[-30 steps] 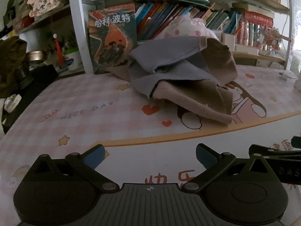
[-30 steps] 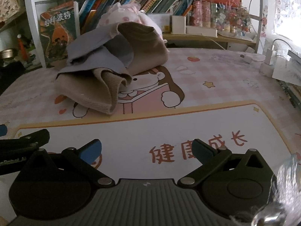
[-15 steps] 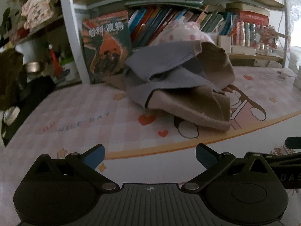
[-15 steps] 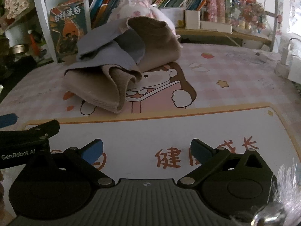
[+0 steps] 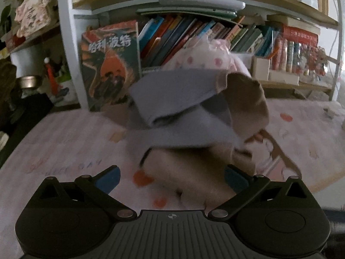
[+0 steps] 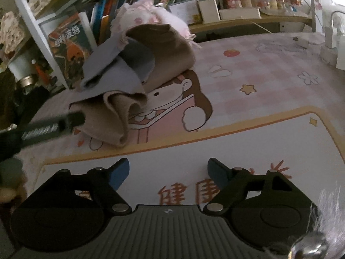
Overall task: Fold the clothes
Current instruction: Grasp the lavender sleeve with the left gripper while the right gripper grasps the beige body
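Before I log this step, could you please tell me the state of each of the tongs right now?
Left tongs: open, holding nothing; the brown garment lies just ahead.
Right tongs: closing, nothing between the fingers, only bare mat.

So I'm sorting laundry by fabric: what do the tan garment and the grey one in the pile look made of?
Tan garment: likely a thick, matte knit; faint ribbing, soft rolled edge. Grey garment: thinner, smooth, matte, perhaps cotton jersey; it drapes in flat folds.

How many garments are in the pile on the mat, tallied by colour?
Grey-blue garment: 1
Tan-brown garment: 1
Pink spotted garment: 1
Total: 3. The heap is crumpled, so more could be hidden underneath.
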